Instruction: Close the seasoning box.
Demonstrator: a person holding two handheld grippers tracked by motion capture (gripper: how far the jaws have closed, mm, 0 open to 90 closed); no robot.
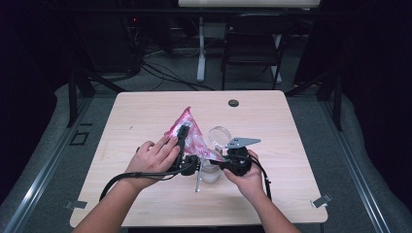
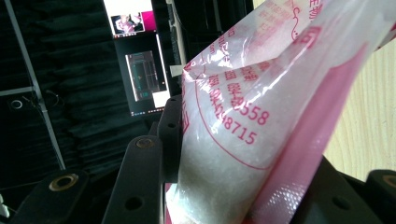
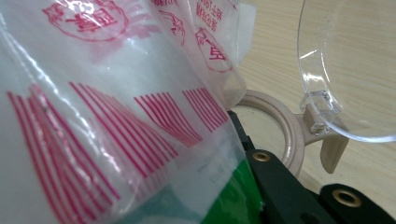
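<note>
With the left gripper (image 1: 183,136) grasping the bag (image 2: 243,140) and the right gripper (image 1: 219,162) clenched on its near edge, the bag is hanging mid-surface (image 1: 145,111) over the jar (image 3: 275,126); judged best: tilting it slowly, mouth centred in the jar's opening.
</note>
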